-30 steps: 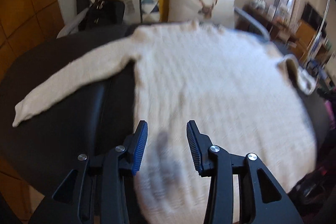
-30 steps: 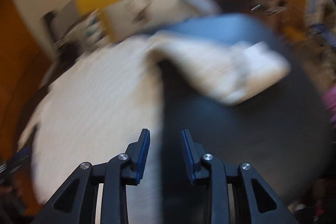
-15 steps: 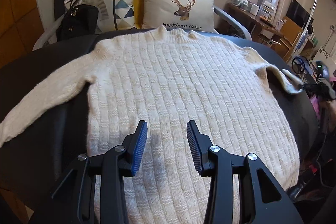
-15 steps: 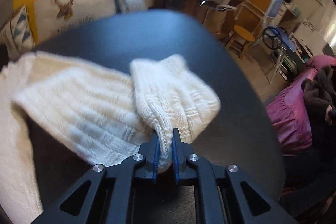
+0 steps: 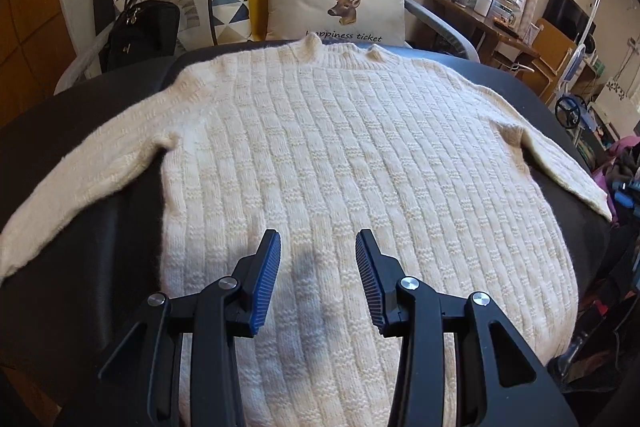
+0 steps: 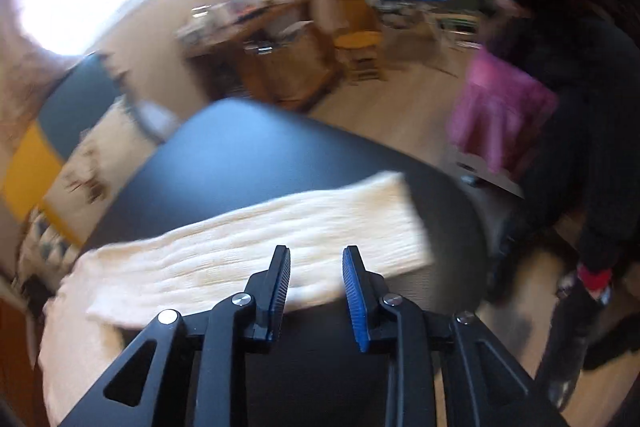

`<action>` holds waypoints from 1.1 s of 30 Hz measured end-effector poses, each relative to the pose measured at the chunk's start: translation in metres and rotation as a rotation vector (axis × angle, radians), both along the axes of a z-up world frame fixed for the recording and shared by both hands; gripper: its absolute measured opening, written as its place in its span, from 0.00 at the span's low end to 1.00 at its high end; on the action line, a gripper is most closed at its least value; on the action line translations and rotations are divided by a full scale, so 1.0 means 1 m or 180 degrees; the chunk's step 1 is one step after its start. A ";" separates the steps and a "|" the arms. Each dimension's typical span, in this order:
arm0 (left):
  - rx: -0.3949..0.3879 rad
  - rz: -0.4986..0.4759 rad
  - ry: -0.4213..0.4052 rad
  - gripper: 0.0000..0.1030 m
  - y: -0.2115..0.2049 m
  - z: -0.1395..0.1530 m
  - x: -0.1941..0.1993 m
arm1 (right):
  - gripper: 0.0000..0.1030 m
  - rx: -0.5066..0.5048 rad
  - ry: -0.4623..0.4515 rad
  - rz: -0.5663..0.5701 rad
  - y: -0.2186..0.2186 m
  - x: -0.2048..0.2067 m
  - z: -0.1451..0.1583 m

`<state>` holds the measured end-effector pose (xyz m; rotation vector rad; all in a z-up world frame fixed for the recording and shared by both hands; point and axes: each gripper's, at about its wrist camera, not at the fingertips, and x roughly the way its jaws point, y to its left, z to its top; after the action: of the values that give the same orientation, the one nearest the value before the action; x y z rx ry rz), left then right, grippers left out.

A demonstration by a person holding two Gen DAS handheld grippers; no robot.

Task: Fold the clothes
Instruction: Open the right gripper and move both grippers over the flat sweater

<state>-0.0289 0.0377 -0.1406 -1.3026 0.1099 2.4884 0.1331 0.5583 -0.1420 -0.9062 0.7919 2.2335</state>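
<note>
A cream knitted sweater lies flat on a dark round table, collar toward the sofa, both sleeves spread outward. My left gripper hovers open above the sweater's lower body, nothing between its blue pads. In the blurred right wrist view the right sleeve lies straightened across the table, its cuff toward the right edge. My right gripper is just over the sleeve's near edge; its jaws are opening and nothing is pinched between them.
A sofa behind the table holds a deer cushion, a triangle-pattern cushion and a black handbag. A cluttered wooden desk stands at the right. Pink fabric and a person's dark sleeve are beyond the table's right edge.
My right gripper was shut on the bunched sleeve cuff; it pulled the sleeve out straight, let go and rolled. The left gripper shifted over the sweater's body, then stayed still and open.
</note>
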 end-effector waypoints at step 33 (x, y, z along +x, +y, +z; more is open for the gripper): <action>-0.0680 0.0341 0.0301 0.43 0.019 -0.050 -0.212 | 0.20 0.0293 -0.0681 0.2662 -0.217 -0.390 -0.056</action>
<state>-0.2409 0.0571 -0.1902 -1.3020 0.3458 2.6909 -0.2566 0.3410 -0.1977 -1.6080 0.2040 2.7478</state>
